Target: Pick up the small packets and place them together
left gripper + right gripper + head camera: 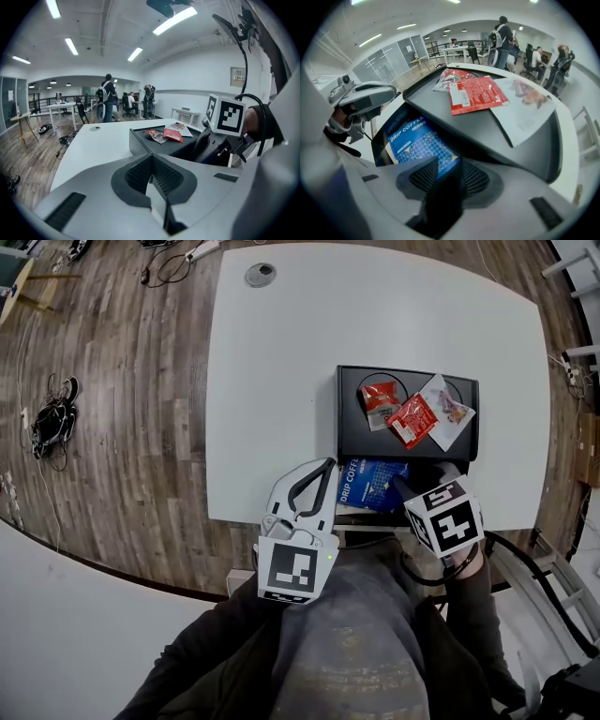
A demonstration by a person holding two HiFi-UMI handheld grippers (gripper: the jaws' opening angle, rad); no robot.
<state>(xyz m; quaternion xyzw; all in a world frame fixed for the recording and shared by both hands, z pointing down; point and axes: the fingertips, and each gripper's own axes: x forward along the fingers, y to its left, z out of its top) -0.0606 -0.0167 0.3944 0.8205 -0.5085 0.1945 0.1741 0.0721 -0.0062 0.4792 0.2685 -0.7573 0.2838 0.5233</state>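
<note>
A black tray (352, 432) near the table's front edge holds a red packet (413, 420), a smaller red packet (379, 399) and a white packet (448, 411), all overlapping. A blue drip coffee packet (373, 482) lies at the tray's near side, partly under its rim. My right gripper (401, 487) points steeply down at it. In the right gripper view the blue packet (419, 140) reaches into the gap of the right gripper (447, 171), whose jaws stand open and apart from it. My left gripper (328, 465) hovers left of the blue packet, jaws shut and empty (151, 164).
The white table (281, 381) has a round cable grommet (260, 275) at the back. A tangle of cables (52, 418) lies on the wooden floor to the left. People (108, 96) and desks stand far off in the room.
</note>
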